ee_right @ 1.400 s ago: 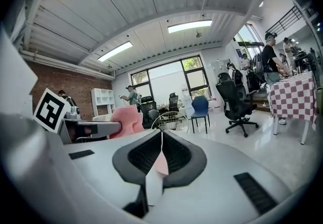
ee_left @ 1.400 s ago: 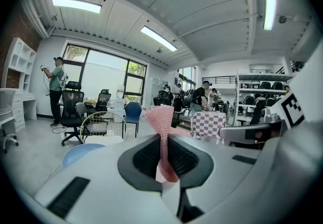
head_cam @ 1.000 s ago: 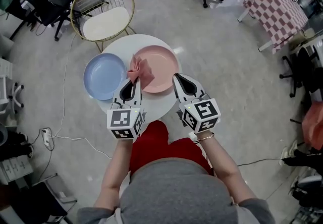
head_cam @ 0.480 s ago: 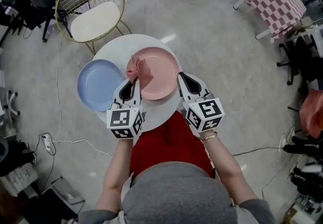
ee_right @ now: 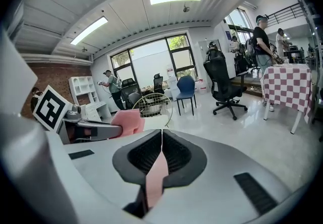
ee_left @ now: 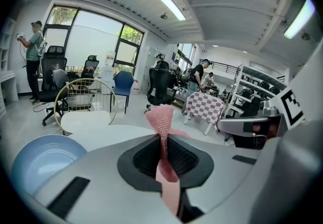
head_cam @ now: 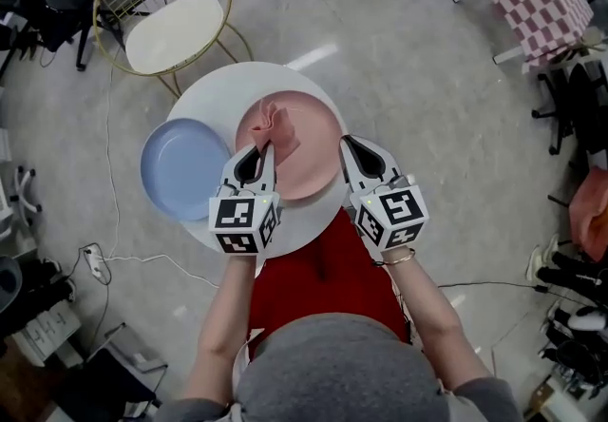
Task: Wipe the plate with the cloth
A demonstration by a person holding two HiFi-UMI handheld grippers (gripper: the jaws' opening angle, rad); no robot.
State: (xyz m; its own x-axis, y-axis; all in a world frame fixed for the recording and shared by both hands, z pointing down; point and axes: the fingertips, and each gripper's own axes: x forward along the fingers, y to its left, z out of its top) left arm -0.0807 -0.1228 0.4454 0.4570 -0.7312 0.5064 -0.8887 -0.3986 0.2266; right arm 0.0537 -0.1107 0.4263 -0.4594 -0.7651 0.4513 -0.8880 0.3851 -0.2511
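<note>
Round white bench [head_cam: 211,92] on a pale grey floor [head_cam: 408,49], blue plate [head_cam: 180,168] at its left rim, pink plate [head_cam: 313,140] just beside, right of centre.

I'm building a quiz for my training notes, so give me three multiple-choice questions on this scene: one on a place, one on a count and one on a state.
1. Where is the blue plate on the round table?
A. to the left of the pink plate
B. stacked on the pink plate
C. under the cloth

2. How many plates are on the table?
A. one
B. two
C. three

3. What is the state of the left gripper?
A. open and empty
B. shut on the blue plate
C. shut on the cloth

Answers:
1. A: in the head view the blue plate lies at the table's left side, beside the pink one.
2. B: only one blue and one pink plate show.
3. C: the left gripper view shows the jaws closed on the pink cloth, which stands up between them.
</note>
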